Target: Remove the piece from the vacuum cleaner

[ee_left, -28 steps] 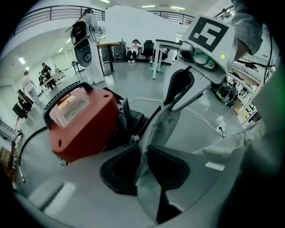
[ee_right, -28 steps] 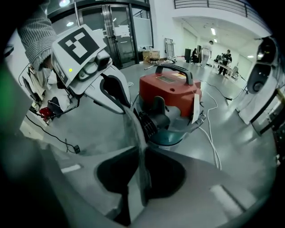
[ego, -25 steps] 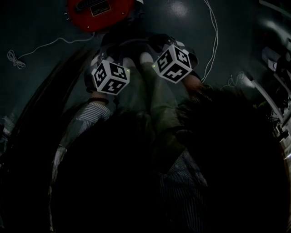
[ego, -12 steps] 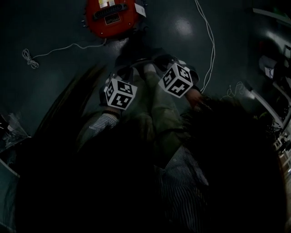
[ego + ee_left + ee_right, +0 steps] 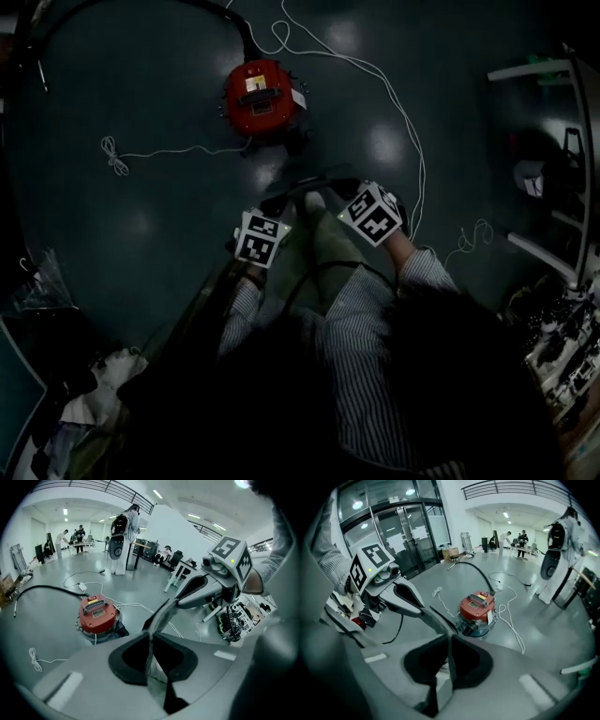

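Observation:
The red vacuum cleaner stands on the dark floor, well beyond both grippers; it also shows as the red vacuum cleaner and the red vacuum cleaner in the two gripper views. A thin grey-green piece hangs between my grippers, clear of the machine. My left gripper is shut on one edge of the sheet-like piece. My right gripper is shut on the same piece. In the head view the left gripper and right gripper sit side by side, close together.
A black hose curves from the vacuum cleaner across the floor. White cords and a small coiled cord lie around it. Shelving stands at the right, and bags and clutter at the lower left. People stand far off.
Both grippers have risen together with the piece, away from the vacuum cleaner. The vacuum cleaner now looks smaller and farther off, and more floor shows around it.

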`<action>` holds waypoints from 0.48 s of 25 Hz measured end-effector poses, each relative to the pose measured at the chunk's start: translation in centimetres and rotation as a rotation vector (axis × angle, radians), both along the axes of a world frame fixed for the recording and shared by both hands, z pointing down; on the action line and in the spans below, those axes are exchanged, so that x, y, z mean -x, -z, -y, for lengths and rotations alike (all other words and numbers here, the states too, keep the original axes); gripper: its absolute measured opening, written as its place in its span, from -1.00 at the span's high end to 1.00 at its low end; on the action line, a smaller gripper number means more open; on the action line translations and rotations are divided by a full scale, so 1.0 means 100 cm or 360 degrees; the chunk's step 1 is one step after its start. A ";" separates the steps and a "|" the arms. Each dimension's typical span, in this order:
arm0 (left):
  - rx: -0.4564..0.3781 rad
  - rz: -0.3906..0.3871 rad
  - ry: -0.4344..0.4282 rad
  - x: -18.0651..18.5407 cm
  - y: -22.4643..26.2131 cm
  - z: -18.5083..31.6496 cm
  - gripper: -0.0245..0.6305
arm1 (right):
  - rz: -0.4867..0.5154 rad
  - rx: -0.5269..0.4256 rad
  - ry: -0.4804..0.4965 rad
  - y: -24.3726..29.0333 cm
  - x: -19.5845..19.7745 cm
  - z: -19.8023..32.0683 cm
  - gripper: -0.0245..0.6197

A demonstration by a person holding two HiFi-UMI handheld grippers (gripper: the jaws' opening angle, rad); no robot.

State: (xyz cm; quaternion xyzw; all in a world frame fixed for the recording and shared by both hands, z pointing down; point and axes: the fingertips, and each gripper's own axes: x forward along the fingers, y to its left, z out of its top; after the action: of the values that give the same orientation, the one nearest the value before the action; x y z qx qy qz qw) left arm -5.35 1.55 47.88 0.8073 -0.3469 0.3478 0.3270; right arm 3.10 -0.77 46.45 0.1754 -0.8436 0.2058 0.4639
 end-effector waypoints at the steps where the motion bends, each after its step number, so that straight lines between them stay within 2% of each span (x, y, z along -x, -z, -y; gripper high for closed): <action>1: -0.0015 -0.0017 0.0013 0.001 0.015 -0.001 0.82 | 0.0027 -0.0011 -0.0039 0.017 0.000 -0.002 0.84; 7: -0.0081 -0.0162 0.0063 -0.001 0.103 -0.014 0.82 | 0.0185 -0.0107 -0.0186 0.104 0.003 -0.012 0.84; 12: -0.0147 -0.0268 0.0101 -0.004 0.146 -0.022 0.82 | 0.0331 -0.0193 -0.0323 0.148 0.004 -0.007 0.84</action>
State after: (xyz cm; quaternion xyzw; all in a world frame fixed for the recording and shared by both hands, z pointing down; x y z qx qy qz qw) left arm -4.93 3.75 33.24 0.8365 -0.3593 0.2517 0.3284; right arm 2.67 -0.12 31.67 0.2653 -0.8758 0.2174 0.3395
